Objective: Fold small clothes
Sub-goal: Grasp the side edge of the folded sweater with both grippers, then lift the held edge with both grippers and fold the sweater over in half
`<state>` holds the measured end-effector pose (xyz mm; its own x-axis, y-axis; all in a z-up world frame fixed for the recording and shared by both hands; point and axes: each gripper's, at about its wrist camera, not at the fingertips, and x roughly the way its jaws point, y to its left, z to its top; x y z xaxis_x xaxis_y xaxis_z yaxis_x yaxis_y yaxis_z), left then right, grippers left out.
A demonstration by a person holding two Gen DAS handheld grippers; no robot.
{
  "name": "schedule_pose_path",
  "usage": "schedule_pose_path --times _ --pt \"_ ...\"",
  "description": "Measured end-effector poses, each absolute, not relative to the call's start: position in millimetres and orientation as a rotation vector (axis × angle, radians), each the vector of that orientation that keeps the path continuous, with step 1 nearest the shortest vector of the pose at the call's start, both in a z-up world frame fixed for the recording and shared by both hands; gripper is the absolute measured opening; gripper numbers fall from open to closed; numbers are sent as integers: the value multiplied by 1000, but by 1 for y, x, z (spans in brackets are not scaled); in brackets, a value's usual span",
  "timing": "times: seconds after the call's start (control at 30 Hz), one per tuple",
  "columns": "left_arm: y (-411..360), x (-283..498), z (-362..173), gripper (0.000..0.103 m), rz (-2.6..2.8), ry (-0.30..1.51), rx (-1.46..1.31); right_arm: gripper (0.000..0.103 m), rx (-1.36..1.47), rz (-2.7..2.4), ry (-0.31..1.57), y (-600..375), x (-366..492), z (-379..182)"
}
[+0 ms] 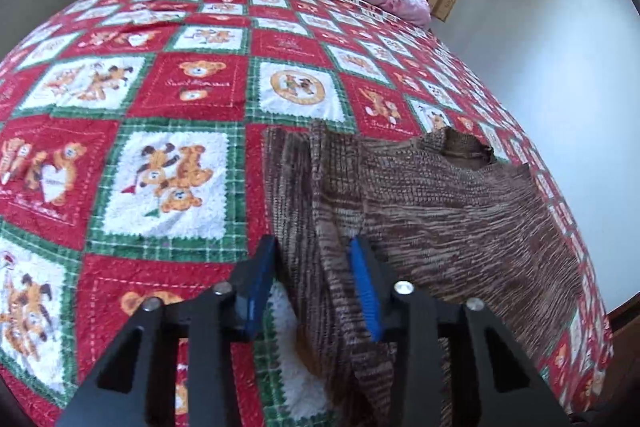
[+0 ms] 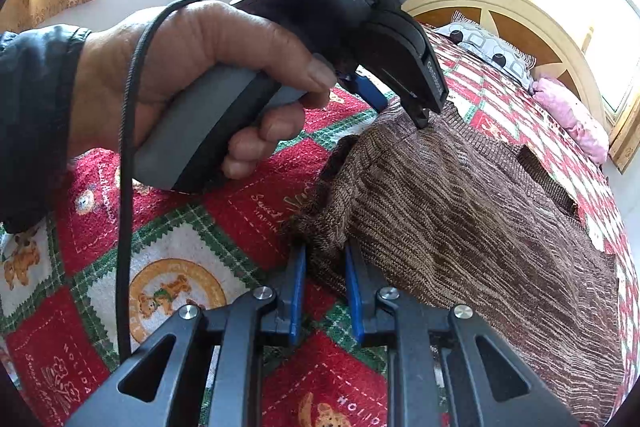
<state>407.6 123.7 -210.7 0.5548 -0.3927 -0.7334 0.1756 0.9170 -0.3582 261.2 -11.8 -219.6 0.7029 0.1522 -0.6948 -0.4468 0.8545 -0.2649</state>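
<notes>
Spread over the bed, our teddy-bear quilt (image 1: 188, 99) carries the brown knitted sweater (image 1: 440, 203) along its right side. We pinch its near edge in the right gripper (image 2: 325, 283) and its left fold in the left gripper (image 1: 316, 283), both narrowed onto cloth. Loose knit could slip – shallow bites, uneven lifting.

Seen from the right wrist: a brown knit garment (image 2: 460, 211) lay on a red/green teddy-bear quilt (image 2: 168, 259). The right gripper (image 2: 325, 267) pinched its near edge btwn blue pads. A hand (image 2: 192, 75) w/ a dark sleeve (image 2: 36, 115) held the left gripper (image 2: 404, 107), tips down on the knit's far edge. Pillows (image 2: 488, 51) lay by a cream headboard (image 2: 516, 11).
</notes>
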Motion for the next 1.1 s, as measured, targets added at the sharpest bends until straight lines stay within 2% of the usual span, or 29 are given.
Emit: schedule_pose_path --times 0.27,0.3,0.37,0.7,1.1 --pt "127 421 -212 41 -332 920 -351 19 -444 341 714 -17 264 -221" --pt "125 422 -212 32 -339 916 -335 19 -443 342 713 -15 262 -222" --pt "127 423 -212 8 -372 920 -372 8 -422 349 707 -18 260 -220" --pt "142 418 -199 7 -398 884 -519 7 -259 365 661 -58 249 -189" --pt "111 419 -154 7 -444 821 -579 6 -109 316 575 -118 233 -154"
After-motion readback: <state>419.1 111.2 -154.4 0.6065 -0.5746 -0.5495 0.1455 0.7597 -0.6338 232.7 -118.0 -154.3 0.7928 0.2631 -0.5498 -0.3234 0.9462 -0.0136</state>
